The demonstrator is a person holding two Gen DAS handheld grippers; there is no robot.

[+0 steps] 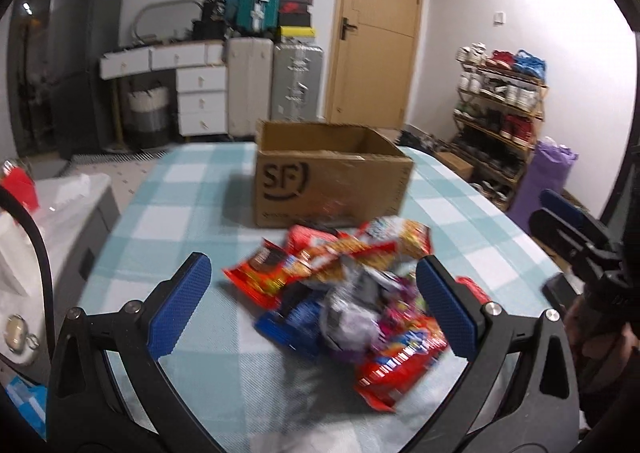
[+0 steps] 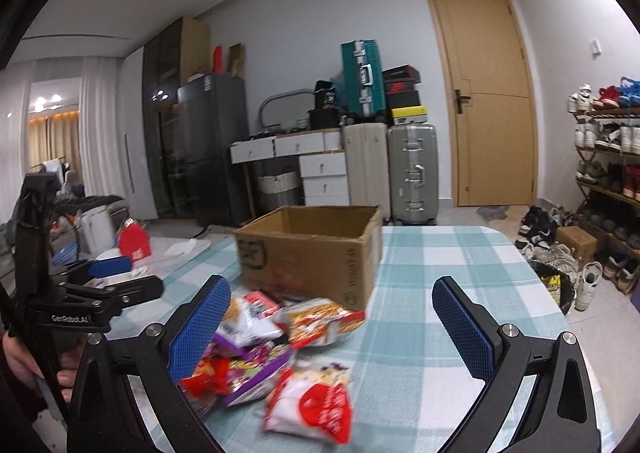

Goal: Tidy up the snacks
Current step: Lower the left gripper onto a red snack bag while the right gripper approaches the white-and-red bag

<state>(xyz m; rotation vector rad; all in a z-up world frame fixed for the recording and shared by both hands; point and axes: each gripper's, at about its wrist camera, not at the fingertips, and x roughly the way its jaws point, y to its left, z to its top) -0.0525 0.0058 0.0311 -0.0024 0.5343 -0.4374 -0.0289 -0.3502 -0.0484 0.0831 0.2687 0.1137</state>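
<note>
A pile of snack packets (image 1: pixel 352 289) in red, blue, purple and silver wrappers lies on the checked tablecloth, in front of an open brown cardboard box (image 1: pixel 328 177). My left gripper (image 1: pixel 314 307) is open and empty, hovering above the pile. In the right wrist view the pile (image 2: pixel 276 349) sits low and left, with the box (image 2: pixel 312 253) behind it. My right gripper (image 2: pixel 332 333) is open and empty, above the pile's right edge. A red-and-white packet (image 2: pixel 316 405) lies nearest. The right gripper (image 1: pixel 568 229) shows at the left view's right edge; the left gripper (image 2: pixel 112 281) at the right view's left edge.
The table (image 1: pixel 180 189) has a teal and white checked cloth. Beyond it stand suitcases (image 1: pixel 296 81), white drawers (image 1: pixel 200 101), a door (image 1: pixel 380 25) and a shoe rack (image 1: pixel 504 101). A bin with a yellow bag (image 2: pixel 554 285) sits right of the table.
</note>
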